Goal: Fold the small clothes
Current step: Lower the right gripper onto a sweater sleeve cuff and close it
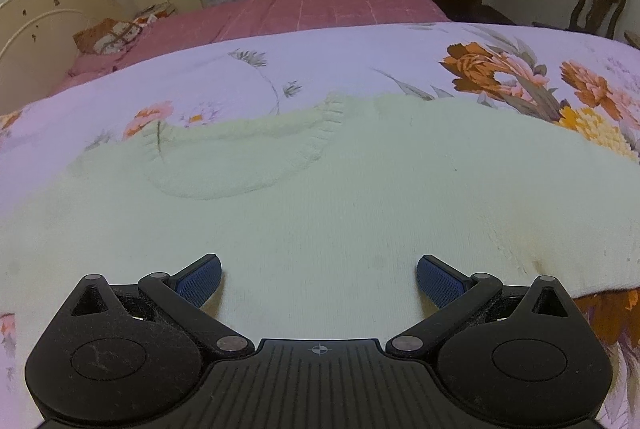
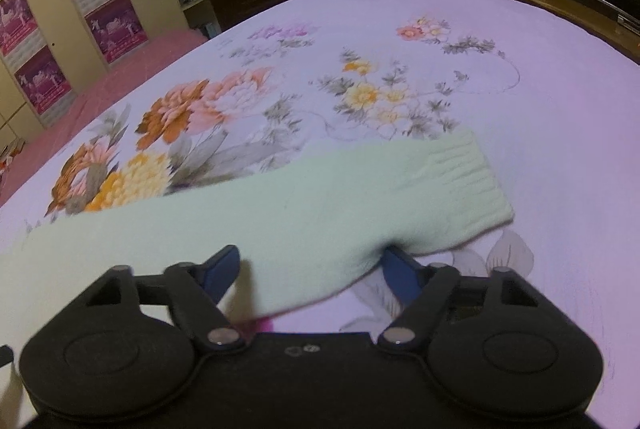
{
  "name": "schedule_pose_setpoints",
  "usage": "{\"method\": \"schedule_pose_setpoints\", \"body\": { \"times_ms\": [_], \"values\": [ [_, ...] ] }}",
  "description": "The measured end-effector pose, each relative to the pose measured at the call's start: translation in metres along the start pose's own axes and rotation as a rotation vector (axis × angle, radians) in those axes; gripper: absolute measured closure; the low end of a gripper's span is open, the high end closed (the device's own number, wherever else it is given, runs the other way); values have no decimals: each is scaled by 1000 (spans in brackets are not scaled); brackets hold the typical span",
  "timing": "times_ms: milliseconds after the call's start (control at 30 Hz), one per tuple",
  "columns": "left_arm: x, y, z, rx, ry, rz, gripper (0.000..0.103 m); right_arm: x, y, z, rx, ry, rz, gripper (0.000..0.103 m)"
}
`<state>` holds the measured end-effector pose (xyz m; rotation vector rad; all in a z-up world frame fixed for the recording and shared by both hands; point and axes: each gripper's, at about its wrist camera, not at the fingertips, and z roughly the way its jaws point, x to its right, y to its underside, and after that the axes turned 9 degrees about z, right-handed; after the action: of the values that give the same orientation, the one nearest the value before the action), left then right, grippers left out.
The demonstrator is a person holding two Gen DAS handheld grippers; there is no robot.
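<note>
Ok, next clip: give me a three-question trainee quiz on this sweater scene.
1. True or false: the left hand-held gripper is open over the sweater.
2. What lies between the fingers of the right hand-held gripper? A) the sleeve B) a sock C) nothing
3. What pattern does the bedspread carry?

Key: 1 true; 2 A, with the pads not yet pressing it; 3 flowers.
</note>
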<state>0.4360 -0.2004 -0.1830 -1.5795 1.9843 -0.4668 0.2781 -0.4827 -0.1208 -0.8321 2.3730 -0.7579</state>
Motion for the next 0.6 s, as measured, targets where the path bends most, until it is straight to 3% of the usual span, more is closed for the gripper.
{"method": "schedule_pose_setpoints", "body": {
  "times_ms": [67, 133, 400, 600],
  "values": [
    [-3, 1, -1, 2, -14, 6, 0, 3, -2, -2, -6, 0, 1, 39],
    [-7, 1, 0, -4, -20, 9, 0, 9, 0, -8, -9, 9, -4, 40],
    [-16, 2, 2, -12, -27, 8, 0, 41, 3, -21, -43, 35, 74, 30],
    [-22, 4, 4, -10, -7, -19, 0, 30, -12, -1, 38, 30, 67, 30]
  ]
}}
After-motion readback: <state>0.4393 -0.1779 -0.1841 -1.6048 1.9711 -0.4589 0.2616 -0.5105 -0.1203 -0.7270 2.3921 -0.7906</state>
